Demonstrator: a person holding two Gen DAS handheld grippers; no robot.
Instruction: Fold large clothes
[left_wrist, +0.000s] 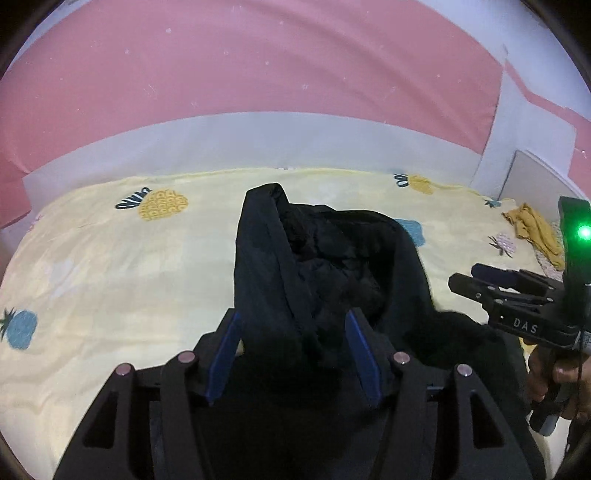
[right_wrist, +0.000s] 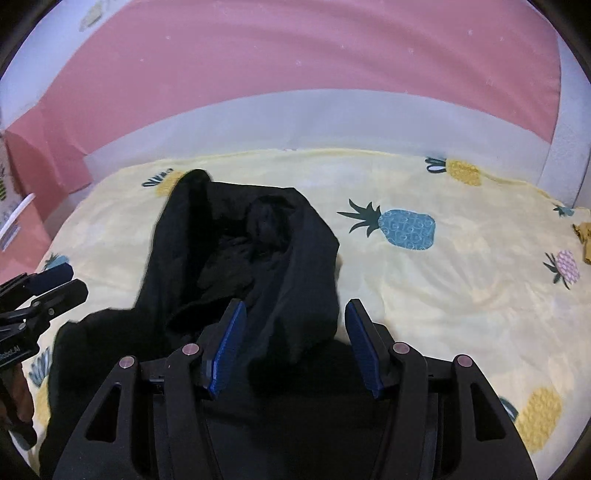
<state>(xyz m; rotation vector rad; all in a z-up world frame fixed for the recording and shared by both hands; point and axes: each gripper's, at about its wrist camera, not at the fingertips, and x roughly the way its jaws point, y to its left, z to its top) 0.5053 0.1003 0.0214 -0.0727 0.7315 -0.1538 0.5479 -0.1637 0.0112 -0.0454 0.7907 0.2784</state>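
A black garment (left_wrist: 325, 266) lies bunched lengthways on the yellow pineapple-print bed sheet (left_wrist: 110, 266); it also shows in the right wrist view (right_wrist: 251, 251). My left gripper (left_wrist: 293, 321) is open, its blue pads either side of the garment's near left fold. My right gripper (right_wrist: 293, 314) is open over the garment's near right fold. The right gripper also shows at the right of the left wrist view (left_wrist: 491, 280). The left gripper shows at the left edge of the right wrist view (right_wrist: 55, 282).
A yellow-ochre cloth (left_wrist: 532, 229) lies crumpled at the bed's far right. A pink and white wall (left_wrist: 258, 74) runs behind the bed. The sheet (right_wrist: 461, 295) lies bare to the right of the garment.
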